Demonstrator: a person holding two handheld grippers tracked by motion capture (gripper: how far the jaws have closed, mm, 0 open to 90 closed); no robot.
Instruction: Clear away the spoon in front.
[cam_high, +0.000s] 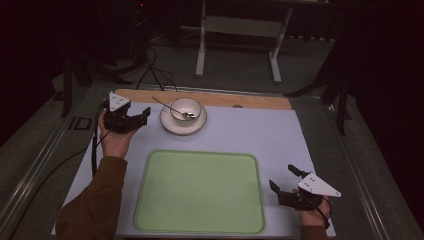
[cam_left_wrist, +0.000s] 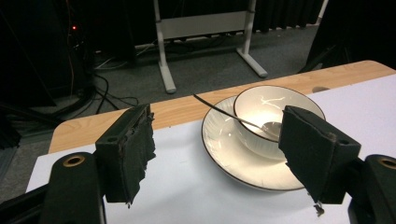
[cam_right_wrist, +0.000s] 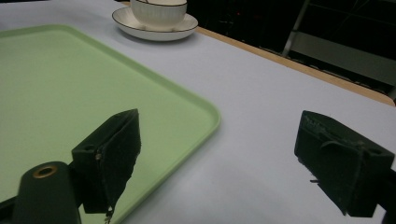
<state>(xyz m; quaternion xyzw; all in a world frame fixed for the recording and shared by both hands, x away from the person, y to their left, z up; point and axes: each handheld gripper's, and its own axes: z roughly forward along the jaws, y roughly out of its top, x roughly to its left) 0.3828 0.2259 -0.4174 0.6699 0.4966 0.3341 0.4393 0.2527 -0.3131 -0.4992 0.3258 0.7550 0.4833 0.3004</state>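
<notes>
Left tool (cam_high: 144, 116) released, jaws spread, just beside the plate (cam_high: 167, 125).
The bowl (cam_high: 186, 109) sits on that plate at the desk's (cam_high: 280, 135) far side, spoon (cam_high: 172, 108) resting inside; the right tool (cam_high: 284, 179), also released and empty, hovers near the green tray's (cam_high: 200, 192) right edge.

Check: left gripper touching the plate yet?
Apart. In the left gripper view, the left gripper stands open, and bare table shows between its jaws and the plate. The high view shows the same gap.
</notes>
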